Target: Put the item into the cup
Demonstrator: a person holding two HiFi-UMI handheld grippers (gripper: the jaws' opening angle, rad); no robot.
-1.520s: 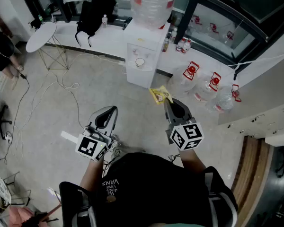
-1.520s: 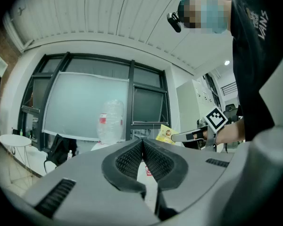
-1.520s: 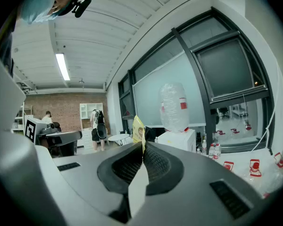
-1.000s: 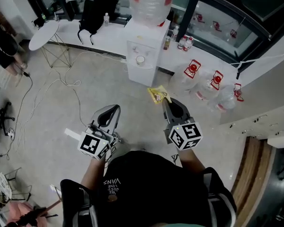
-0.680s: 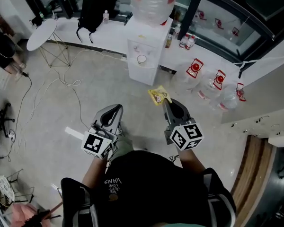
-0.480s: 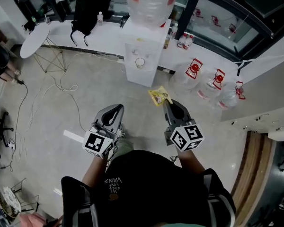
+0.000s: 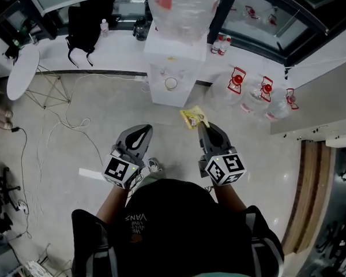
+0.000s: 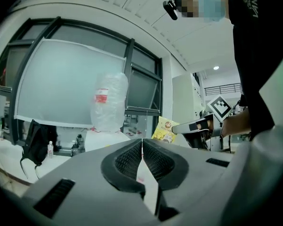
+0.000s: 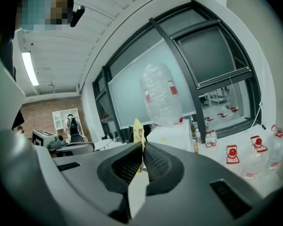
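A small yellow sachet (image 7: 192, 118) is pinched at its near edge by my right gripper (image 7: 203, 126), which is shut on it and held out in front of me; in the right gripper view the sachet (image 9: 139, 132) stands edge-on above the closed jaws. My left gripper (image 7: 143, 130) is shut with nothing between its jaws (image 8: 142, 142); the sachet (image 8: 164, 129) shows to its right. A cup (image 7: 171, 83) sits in the bay of the white water dispenser (image 7: 174, 56), ahead of both grippers.
A large water bottle (image 7: 183, 4) tops the dispenser. Several spare water jugs with red caps (image 7: 236, 85) stand on the floor to its right. Cables (image 7: 69, 126) trail over the floor at left, near a round white table (image 7: 22, 73). A white counter (image 7: 112, 51) runs behind.
The view has shifted toward the dispenser, which now sits nearer the grippers. Both grippers keep their pose, the right one still holding the sachet.
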